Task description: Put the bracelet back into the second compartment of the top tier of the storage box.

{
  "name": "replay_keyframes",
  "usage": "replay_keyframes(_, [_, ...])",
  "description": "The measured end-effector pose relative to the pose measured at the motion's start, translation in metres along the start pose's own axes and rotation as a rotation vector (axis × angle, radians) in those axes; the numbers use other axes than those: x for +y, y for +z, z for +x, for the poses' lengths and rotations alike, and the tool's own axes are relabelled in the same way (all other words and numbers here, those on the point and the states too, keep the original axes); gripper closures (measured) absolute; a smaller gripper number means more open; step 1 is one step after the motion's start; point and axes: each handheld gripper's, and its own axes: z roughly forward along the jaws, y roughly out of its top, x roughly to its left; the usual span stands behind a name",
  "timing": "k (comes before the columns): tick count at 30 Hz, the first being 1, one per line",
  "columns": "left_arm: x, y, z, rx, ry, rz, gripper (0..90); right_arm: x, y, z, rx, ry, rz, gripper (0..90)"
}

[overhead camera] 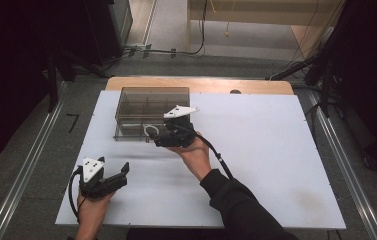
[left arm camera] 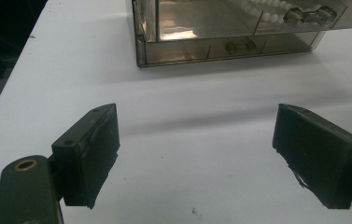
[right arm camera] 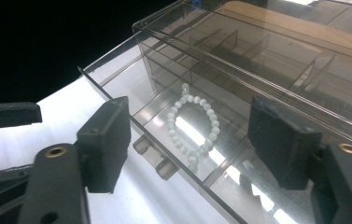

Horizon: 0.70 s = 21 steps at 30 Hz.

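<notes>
A smoky clear compartment box [overhead camera: 151,112] stands open on the white board [overhead camera: 266,150], toward its far left. A white bead bracelet [right arm camera: 194,126] lies in one of its front compartments, also seen as the bracelet [left arm camera: 262,11] in the left gripper view. My right gripper [overhead camera: 160,136] hangs over the box's front edge, open, with the bracelet below the gap between its pads [right arm camera: 108,140] and nothing pressed. My left gripper [overhead camera: 113,167] rests near the board's front left, open and empty, its jaws wide in the left gripper view [left arm camera: 194,149] and pointing toward the box [left arm camera: 201,28].
Small clasps [right arm camera: 157,161] stick out from the box's front wall. The board's left edge [left arm camera: 29,42] drops to dark floor. A wooden table edge [overhead camera: 201,84] shows behind the board. Metal rails [overhead camera: 31,165] run along both sides, and cables lie on the floor behind.
</notes>
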Motion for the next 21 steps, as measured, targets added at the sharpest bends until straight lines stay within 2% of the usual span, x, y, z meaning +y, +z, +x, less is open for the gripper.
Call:
replay_keyframes(10, [0.0, 0.0, 0.0, 0.0, 0.0, 0.002, 15.2, -0.005, -0.014, 0.006, 0.007, -0.015, 0.02, 18.6])
replay_keyframes(21, [0.0, 0.001, -0.001, 0.003, -0.004, 0.006, 15.2, -0.02, -0.032, 0.007, 0.008, -0.027, 0.037, 17.3])
